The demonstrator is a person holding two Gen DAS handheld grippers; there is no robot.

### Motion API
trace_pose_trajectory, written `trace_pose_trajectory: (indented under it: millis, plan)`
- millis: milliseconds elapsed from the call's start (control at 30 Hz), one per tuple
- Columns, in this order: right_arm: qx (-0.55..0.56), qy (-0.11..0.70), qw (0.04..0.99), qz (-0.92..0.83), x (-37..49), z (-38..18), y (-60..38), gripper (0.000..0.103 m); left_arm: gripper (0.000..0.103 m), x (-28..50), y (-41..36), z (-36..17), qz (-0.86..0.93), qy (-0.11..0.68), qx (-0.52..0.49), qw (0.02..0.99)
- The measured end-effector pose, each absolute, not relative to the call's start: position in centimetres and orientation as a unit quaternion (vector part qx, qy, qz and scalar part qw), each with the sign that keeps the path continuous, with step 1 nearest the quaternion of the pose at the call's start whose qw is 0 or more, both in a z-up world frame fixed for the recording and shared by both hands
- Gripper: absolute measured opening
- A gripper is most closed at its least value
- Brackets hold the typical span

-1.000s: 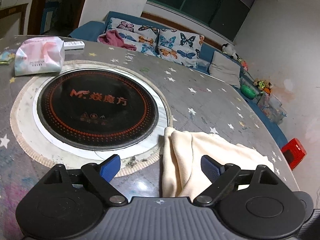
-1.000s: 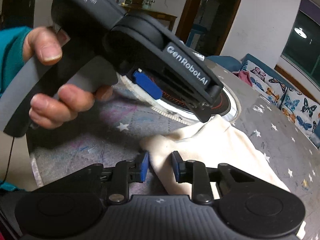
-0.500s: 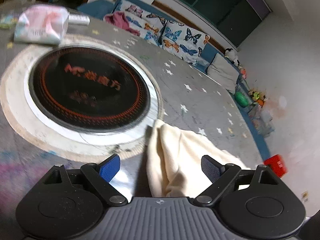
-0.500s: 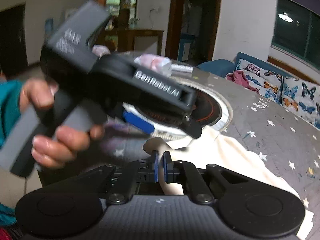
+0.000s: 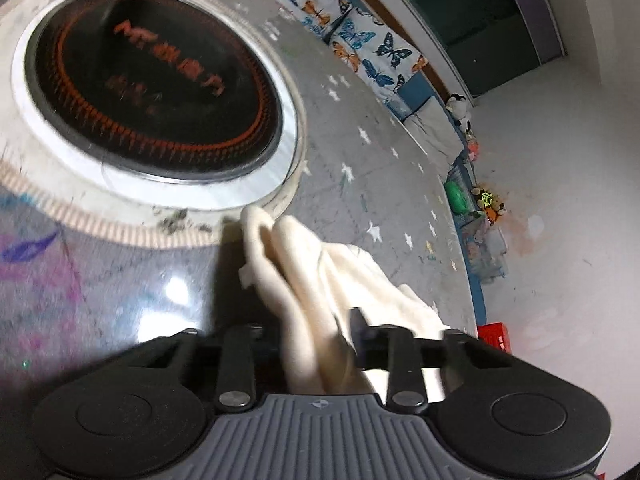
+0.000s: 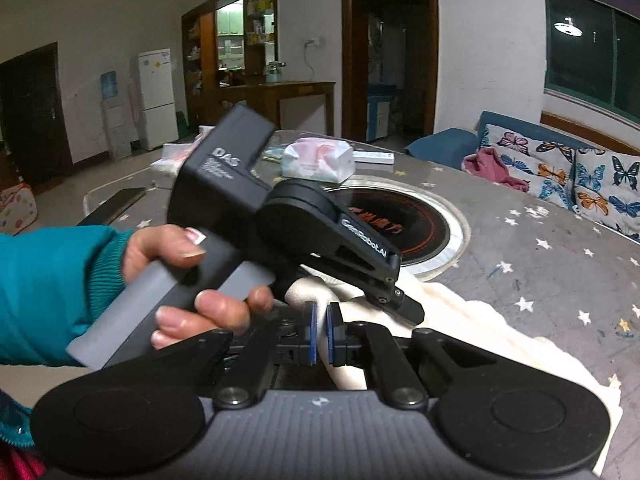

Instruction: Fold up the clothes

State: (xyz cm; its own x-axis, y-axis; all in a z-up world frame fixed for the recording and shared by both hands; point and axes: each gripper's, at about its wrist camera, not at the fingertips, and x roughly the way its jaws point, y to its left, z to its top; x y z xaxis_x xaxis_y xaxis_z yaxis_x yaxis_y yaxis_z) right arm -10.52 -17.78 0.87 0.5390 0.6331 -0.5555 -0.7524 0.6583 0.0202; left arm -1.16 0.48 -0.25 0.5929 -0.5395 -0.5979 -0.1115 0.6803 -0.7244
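A cream garment (image 5: 312,276) lies bunched on the grey star-print table, just right of the round black hotplate. My left gripper (image 5: 316,344) is shut on a thick fold of it. In the right wrist view the same garment (image 6: 480,328) spreads to the right. My right gripper (image 6: 320,332) has its blue pads nearly together, with cloth right behind and under them; whether they pinch the cloth I cannot tell. The left gripper (image 6: 400,304), held by a hand in a teal sleeve, sits just above and in front of my right one.
The round black hotplate (image 5: 152,80) with its white rim is set in the table (image 6: 540,264). A pink tissue pack (image 6: 318,160) and a white remote (image 6: 374,157) lie behind it. A butterfly-cushion sofa (image 6: 560,168) runs along the far side.
My left gripper has closed from wide open onto a fold of the garment and tilted. My right gripper closed from partly open to nearly shut and lifted.
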Motion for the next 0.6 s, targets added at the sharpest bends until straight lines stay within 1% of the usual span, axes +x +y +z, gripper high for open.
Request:
trace_pose_trajectory:
  millis: [67,233,333,367,400,433,500,600]
  plan:
    - [-0.115,0.270,0.868,0.401,-10.8,0.5,-17.8,0.005,0.017,-1.2,0.6,-0.3,-0.130,0.433,-0.373,0.810]
    - [-0.090,0.276,0.876,0.386,-10.8,0.3,-19.8,0.007,0.016,-1.2,0.5,-0.1,-0.131,0.431,-0.359,0.818]
    - [-0.063,0.284,0.893,0.344,-10.5,0.4,-22.6,0.009,0.016,-1.4,0.4,0.0,-0.130,0.429,-0.353,0.821]
    - [-0.057,0.287,0.900,0.324,-10.2,0.4,-23.6,0.014,0.016,-1.4,0.3,0.0,-0.130,0.429,-0.352,0.822]
    - [-0.056,0.288,0.908,0.300,-9.9,0.3,-24.6,0.020,0.016,-1.4,0.3,0.0,-0.130,0.429,-0.351,0.822]
    - [-0.057,0.289,0.915,0.274,-9.3,0.1,-25.6,0.022,0.016,-1.5,0.3,0.0,-0.130,0.428,-0.350,0.823]
    - [-0.049,0.297,0.926,0.227,-8.4,-0.5,-27.7,0.023,0.016,-1.5,0.1,0.2,-0.128,0.427,-0.345,0.826]
    - [-0.016,0.312,0.936,0.165,-6.8,-1.7,-30.9,0.026,0.016,-1.6,-0.1,0.4,-0.127,0.426,-0.334,0.831]
